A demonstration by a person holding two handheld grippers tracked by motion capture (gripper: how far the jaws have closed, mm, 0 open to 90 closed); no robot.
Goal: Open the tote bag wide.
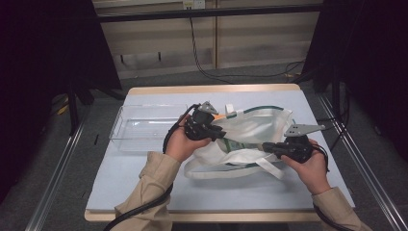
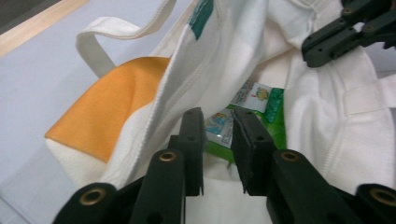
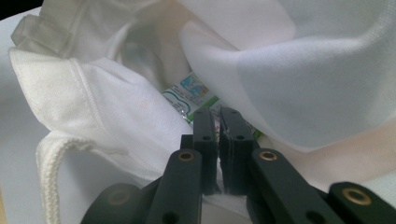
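A white cloth tote bag [image 1: 255, 126] with green trim lies on its side in the middle of the table, its mouth facing the person. Inside it sits a green printed packet [image 1: 239, 144] [image 2: 271, 105] [image 3: 191, 91]. My left gripper [image 1: 222, 134] [image 2: 218, 114] reaches into the mouth, and its jaws stand narrowly apart with the packet's end filling the gap between the pads. My right gripper [image 1: 265, 146] [image 3: 217, 114] is shut on the bag's white fabric at the mouth's right side. It also appears in the left gripper view [image 2: 310, 52], pinching the cloth.
A clear plastic tray [image 1: 118, 126] stands on the table's left, just behind the left hand. The bag's handle loops [image 1: 226, 173] trail toward the front edge. An orange patch [image 2: 107, 107] marks the bag's outer face. Metal rails run along both sides of the table [image 1: 144, 192].
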